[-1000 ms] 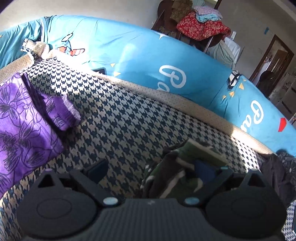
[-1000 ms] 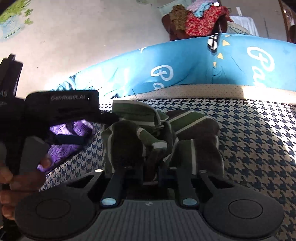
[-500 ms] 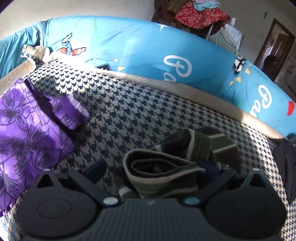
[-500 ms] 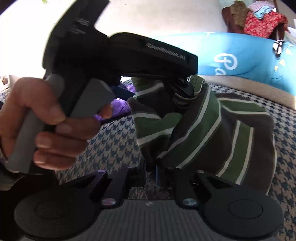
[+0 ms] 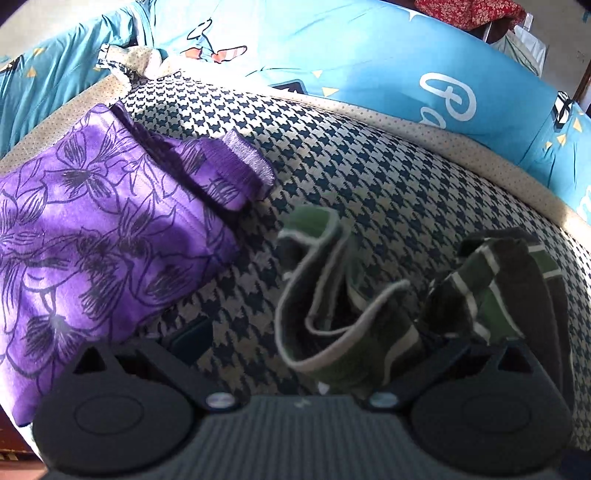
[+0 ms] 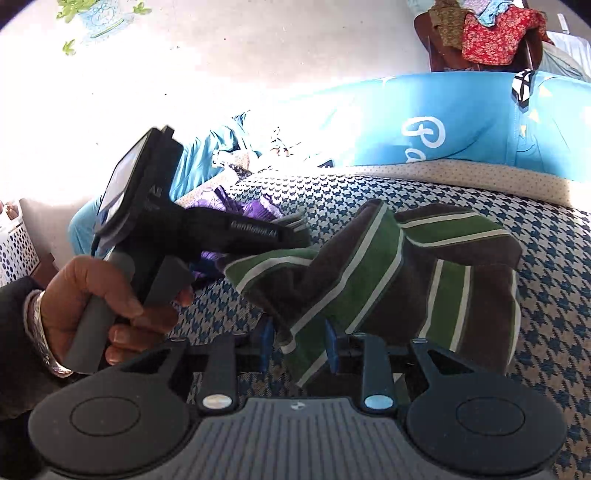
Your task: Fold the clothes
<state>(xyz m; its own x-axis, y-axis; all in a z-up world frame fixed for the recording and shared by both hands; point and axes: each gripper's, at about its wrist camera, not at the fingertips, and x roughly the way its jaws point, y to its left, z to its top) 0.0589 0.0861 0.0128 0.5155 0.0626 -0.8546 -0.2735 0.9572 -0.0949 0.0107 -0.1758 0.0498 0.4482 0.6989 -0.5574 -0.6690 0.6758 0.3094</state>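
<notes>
Nearest, the right hand-held gripper (image 6: 297, 349) is opening its jaws, a fold of the striped green garment (image 6: 388, 280) between them. Beyond, the left hand-held gripper (image 5: 314, 332) stands wide apart around it on the houndstooth bed (image 5: 351, 173), beside folded purple cloth (image 5: 92, 221).

- A pale wall (image 6: 258, 55) in strong sunlight, with a green leaf picture (image 6: 99, 18) high up;
- a bed cover (image 5: 369, 177) in dark-and-cream check, partly sunlit;
- a bright blue quilt (image 5: 369, 55) along its far edge;
- a chair (image 6: 480, 40) piled with cloth behind;
- a white dotted basket (image 6: 14, 247) at left.
</notes>
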